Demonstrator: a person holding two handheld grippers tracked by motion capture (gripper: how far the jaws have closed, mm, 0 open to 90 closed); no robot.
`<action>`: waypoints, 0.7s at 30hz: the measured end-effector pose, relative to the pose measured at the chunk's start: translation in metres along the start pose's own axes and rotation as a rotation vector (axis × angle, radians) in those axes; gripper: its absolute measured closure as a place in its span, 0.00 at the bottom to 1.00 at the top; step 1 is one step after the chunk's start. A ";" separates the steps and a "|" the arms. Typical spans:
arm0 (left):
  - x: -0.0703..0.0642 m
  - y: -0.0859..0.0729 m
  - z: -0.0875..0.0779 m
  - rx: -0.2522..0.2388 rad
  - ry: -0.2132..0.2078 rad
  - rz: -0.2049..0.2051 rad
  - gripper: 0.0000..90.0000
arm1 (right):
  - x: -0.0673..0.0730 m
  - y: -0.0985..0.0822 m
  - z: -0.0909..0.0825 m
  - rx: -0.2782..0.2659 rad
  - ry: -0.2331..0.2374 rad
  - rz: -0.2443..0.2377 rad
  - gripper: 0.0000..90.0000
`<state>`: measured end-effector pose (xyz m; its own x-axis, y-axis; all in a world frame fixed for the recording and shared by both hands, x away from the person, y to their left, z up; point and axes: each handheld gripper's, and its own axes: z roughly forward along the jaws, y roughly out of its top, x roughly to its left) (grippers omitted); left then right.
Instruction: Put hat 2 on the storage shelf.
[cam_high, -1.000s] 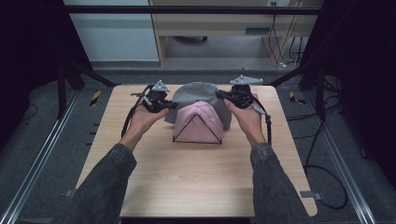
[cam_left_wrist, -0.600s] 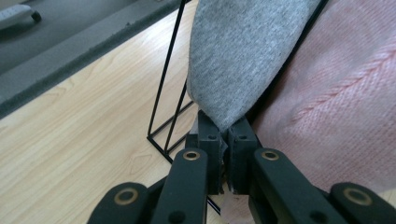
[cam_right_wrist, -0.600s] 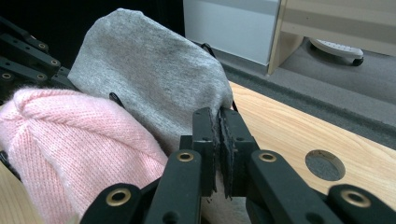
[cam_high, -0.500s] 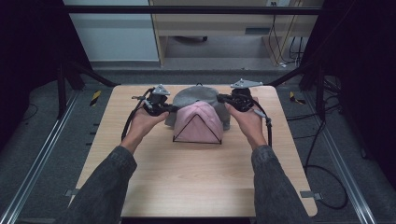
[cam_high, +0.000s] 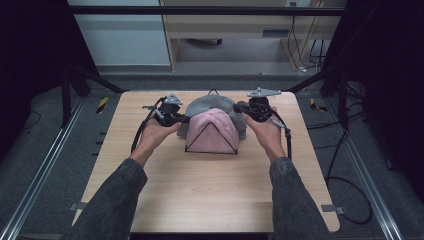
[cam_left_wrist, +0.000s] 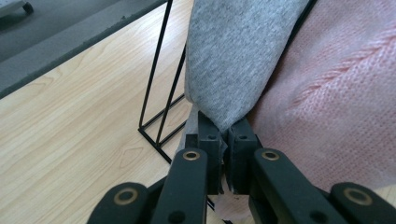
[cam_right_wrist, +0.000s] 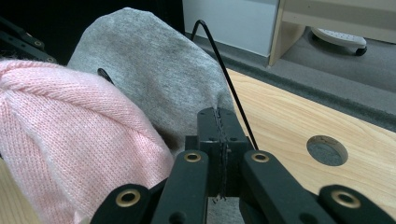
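Grey hat (cam_high: 210, 103) sits near the far edge of the worktop (cam_high: 210, 200), about midway between the left and right edges, draped over the far end of a black wire rack (cam_high: 196, 140); a pink hat (cam_high: 212, 131) hangs on the near end, touching it. Left gripper (cam_high: 184, 119) has its jaws clamped on the grey hat's lower hem at the left side; in the left gripper view the grey fabric (cam_left_wrist: 233, 60) is pinched between the pads. Right gripper (cam_high: 240, 106) has its jaws together on the hem at the opposite side; in the right gripper view a thin line of cloth shows between the pads, grey hat (cam_right_wrist: 149, 74) just beyond. Handling judgement: soft jersey knit, light, limp, no stiffness of its own; it will stretch and sag between two grips and may snag on the wire. The hem is the sensible hold, one grip per side, as now. Orientation: crown points up and slightly away, opening down over the rack; long axis runs roughly left to right along the hem. Pink hat is a looser knit, likely to drag if the grey one rubs it.
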<state>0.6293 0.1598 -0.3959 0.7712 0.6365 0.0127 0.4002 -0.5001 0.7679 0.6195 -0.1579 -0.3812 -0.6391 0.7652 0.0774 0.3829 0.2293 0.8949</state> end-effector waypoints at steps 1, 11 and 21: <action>0.000 0.000 0.000 0.001 -0.001 -0.001 0.96 | 0.000 0.000 0.000 -0.002 0.001 -0.004 1.00; -0.001 -0.006 0.001 0.004 -0.010 -0.014 0.95 | 0.002 -0.004 0.000 0.020 0.003 -0.002 1.00; -0.004 -0.008 0.001 0.019 -0.012 -0.009 0.95 | 0.003 -0.007 0.000 0.029 0.004 0.009 1.00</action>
<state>0.6232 0.1607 -0.4029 0.7734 0.6339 -0.0015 0.4162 -0.5060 0.7555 0.6145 -0.1576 -0.3873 -0.6384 0.7648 0.0870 0.4076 0.2400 0.8811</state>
